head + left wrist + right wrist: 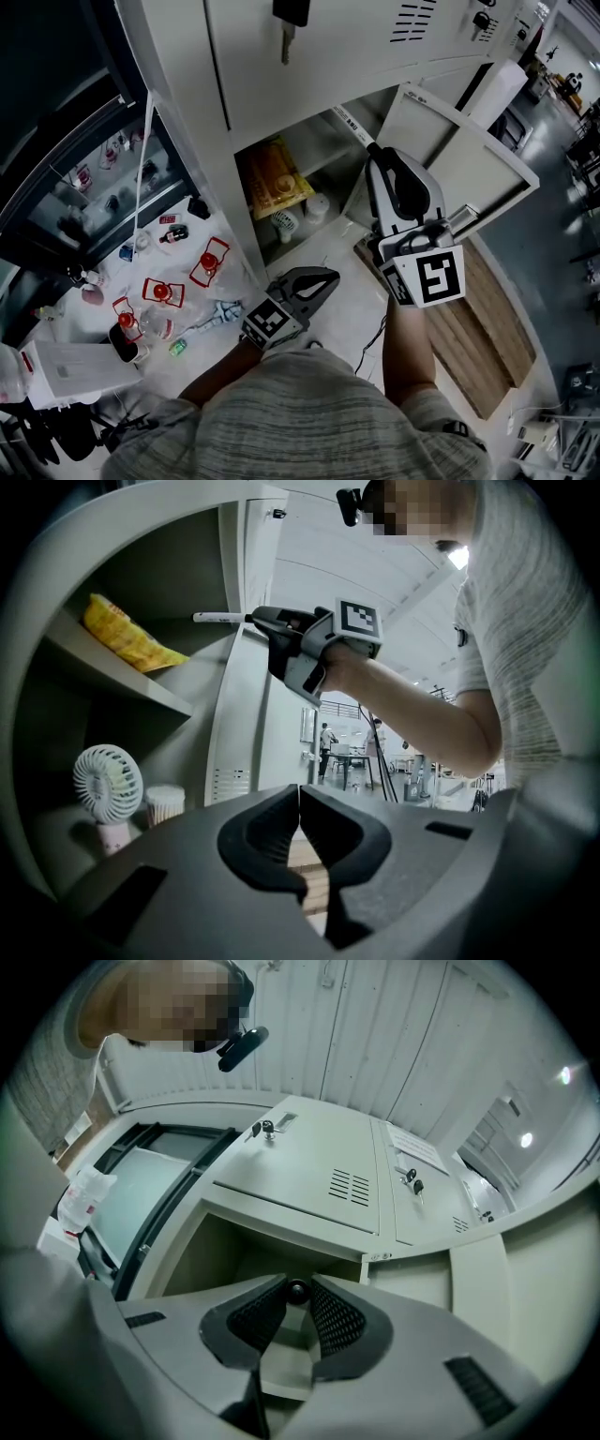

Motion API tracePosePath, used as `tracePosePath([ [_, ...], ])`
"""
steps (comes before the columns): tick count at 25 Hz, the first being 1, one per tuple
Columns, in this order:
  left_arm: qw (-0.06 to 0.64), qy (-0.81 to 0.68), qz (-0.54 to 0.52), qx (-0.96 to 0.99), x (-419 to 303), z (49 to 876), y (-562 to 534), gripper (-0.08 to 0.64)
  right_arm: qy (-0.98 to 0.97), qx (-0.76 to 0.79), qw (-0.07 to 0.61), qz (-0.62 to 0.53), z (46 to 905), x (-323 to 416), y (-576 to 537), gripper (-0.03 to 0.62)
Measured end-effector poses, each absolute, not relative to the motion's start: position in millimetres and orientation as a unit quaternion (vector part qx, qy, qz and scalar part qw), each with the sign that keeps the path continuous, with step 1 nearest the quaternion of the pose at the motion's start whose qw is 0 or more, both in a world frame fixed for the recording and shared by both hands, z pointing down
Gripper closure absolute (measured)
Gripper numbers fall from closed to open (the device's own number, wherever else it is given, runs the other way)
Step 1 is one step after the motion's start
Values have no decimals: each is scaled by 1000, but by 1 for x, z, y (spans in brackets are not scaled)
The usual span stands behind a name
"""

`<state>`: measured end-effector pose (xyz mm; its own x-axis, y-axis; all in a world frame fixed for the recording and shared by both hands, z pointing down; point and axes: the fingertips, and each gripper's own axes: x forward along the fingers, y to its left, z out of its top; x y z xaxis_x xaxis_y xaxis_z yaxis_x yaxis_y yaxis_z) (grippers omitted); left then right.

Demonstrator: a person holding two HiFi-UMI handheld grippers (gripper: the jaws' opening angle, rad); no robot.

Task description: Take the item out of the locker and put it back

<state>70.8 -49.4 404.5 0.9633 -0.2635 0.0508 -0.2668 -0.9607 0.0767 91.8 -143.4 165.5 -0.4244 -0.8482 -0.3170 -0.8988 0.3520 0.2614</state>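
The locker stands open, its door swung out to the right. My right gripper is raised at the opening and shut on a thin white pen-like stick that points into the locker. The stick's dark round end sits between the jaws. In the left gripper view the stick juts from the right gripper above the shelf. A yellow packet lies on the shelf. My left gripper hangs lower, in front of the locker, shut and empty.
Under the shelf stand a small white fan and a white cup. Red-and-white packs and small bottles litter the floor at the left by a glass cabinet. A wooden board lies at the right.
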Motion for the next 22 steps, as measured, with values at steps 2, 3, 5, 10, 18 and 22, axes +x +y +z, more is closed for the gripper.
tracePosePath([
  [2,42,-136,20,990,69,404,-50,551,821,-532,64,197,170,90,-147,500],
  [3,42,-138,20,989,68,404,-50,551,822,-530,65,197,172,89,-149,500],
  [5,43,-141,21,989,66,405,-51,551,826,-528,67,188,180,87,-154,500],
  [10,46,-151,24,987,61,408,-54,551,835,-524,57,155,208,82,-172,500],
  [18,48,-161,27,985,54,411,-56,551,846,-519,40,116,248,73,-193,500],
  [22,49,-163,28,985,53,412,-57,551,850,-516,24,99,268,69,-203,500],
])
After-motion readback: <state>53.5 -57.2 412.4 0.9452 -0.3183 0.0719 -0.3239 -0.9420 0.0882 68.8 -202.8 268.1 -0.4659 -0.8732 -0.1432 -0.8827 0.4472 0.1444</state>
